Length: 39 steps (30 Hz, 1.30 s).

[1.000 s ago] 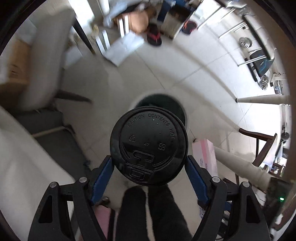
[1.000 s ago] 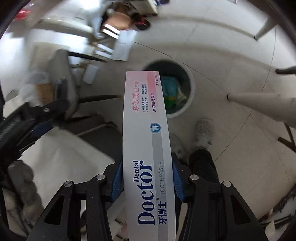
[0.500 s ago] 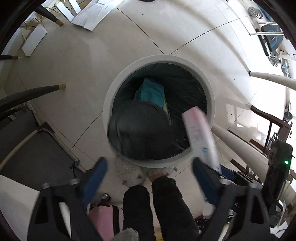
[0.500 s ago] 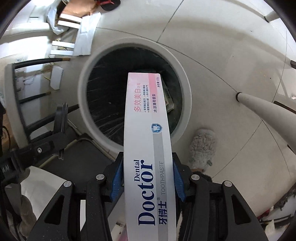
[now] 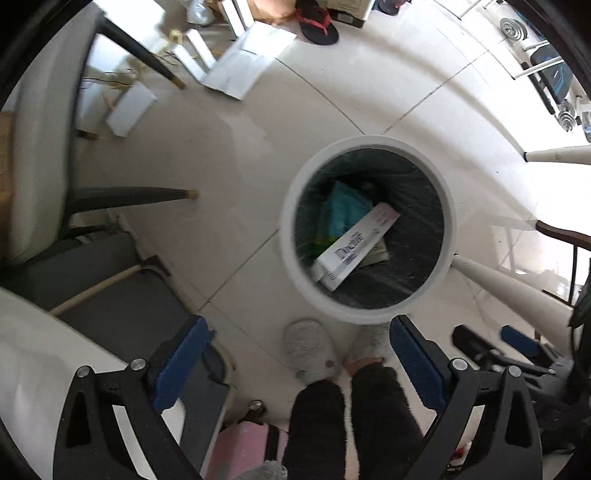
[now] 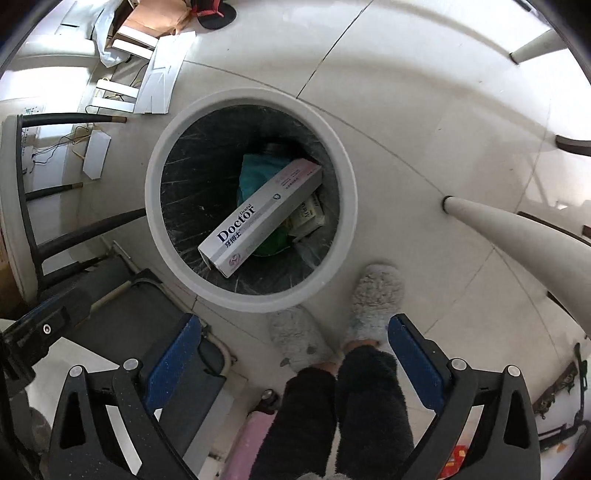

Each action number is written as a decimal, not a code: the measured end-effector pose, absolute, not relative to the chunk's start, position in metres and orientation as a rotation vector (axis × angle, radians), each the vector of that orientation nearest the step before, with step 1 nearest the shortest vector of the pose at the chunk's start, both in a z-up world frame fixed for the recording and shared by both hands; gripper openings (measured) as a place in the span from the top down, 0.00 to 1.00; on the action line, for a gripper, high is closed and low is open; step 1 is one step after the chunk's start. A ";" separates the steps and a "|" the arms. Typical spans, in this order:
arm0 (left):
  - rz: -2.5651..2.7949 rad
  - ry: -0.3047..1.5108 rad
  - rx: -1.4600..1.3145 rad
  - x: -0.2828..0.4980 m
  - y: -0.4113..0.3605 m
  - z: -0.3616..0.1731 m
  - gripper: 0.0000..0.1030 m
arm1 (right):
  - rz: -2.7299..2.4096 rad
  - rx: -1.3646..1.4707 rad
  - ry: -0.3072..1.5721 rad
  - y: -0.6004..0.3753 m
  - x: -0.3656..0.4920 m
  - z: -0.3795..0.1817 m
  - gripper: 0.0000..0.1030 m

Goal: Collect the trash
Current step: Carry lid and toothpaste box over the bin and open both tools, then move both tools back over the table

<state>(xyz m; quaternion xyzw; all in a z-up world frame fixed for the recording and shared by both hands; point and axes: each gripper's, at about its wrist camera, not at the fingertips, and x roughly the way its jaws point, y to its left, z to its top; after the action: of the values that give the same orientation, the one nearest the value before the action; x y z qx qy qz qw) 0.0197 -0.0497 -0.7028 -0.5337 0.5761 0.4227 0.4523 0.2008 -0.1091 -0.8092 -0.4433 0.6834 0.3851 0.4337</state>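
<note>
Jaws on my right gripper (image 6: 295, 347) have just sprung wide apart with nothing between the blue pads, and the left gripper (image 5: 297, 350) stands just as wide and empty, having opened a moment sooner. Both point steeply down over the round white trash bin (image 6: 155, 206), which stands on the pale tiled floor (image 6: 424, 110) just ahead of the person's fluffy grey slippers (image 6: 375, 295). Inside the black-lined bin lies the toothpaste box (image 6: 258, 218) — slanted, its near end leaning against the liner by the rim, its far end resting on a teal packet (image 6: 255, 173) and other wrappers. From the left wrist view I see the same box (image 5: 354, 245) inside the bin (image 5: 291, 258). Beyond the bin — flat white cardboard pieces (image 5: 251, 59) and a dark sandal (image 5: 317, 26) lie on the floor.
</note>
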 end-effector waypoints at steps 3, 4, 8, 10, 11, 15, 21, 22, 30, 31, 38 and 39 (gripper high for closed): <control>1.074 1.425 -1.299 0.008 -0.061 -0.680 0.03 | 0.968 -1.114 1.663 -0.117 0.196 -0.785 0.01; 1.085 1.423 -1.293 0.004 -0.065 -0.671 0.03 | 0.972 -1.114 1.653 -0.119 0.195 -0.775 0.01; 1.109 1.419 -1.264 -0.007 -0.078 -0.630 0.03 | 0.986 -1.113 1.618 -0.130 0.187 -0.732 0.01; 1.121 1.417 -1.245 -0.010 -0.084 -0.607 0.03 | 0.993 -1.108 1.605 -0.136 0.184 -0.707 0.01; 1.127 1.410 -1.242 -0.014 -0.087 -0.593 0.03 | 0.997 -1.106 1.594 -0.138 0.181 -0.692 0.01; 1.126 1.391 -1.222 -0.020 -0.099 -0.542 0.03 | 1.027 -1.092 1.560 -0.147 0.174 -0.636 0.01; 1.109 1.377 -1.169 -0.017 -0.112 -0.474 0.03 | 1.057 -1.044 1.509 -0.158 0.171 -0.545 0.01; 1.108 1.371 -1.165 -0.016 -0.114 -0.465 0.03 | 1.065 -1.035 1.505 -0.159 0.171 -0.532 0.01; 1.160 1.299 -1.086 -0.009 -0.116 -0.377 0.03 | 1.130 -0.965 1.493 -0.170 0.176 -0.433 0.01; 1.171 1.285 -1.070 -0.007 -0.114 -0.366 0.03 | 1.139 -0.952 1.494 -0.171 0.177 -0.422 0.01; 1.198 1.186 -0.959 0.037 -0.076 -0.299 0.00 | 1.164 -0.742 1.505 -0.157 0.229 -0.335 0.01; 1.195 1.172 -0.940 0.047 -0.068 -0.290 0.00 | 1.164 -0.711 1.507 -0.152 0.242 -0.324 0.01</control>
<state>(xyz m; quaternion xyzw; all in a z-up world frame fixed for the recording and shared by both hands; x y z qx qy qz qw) 0.0470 -0.0684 -0.2899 -0.4010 0.5000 0.5098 0.5739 0.2415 -0.1521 -0.3244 -0.2974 0.6303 0.4867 0.5267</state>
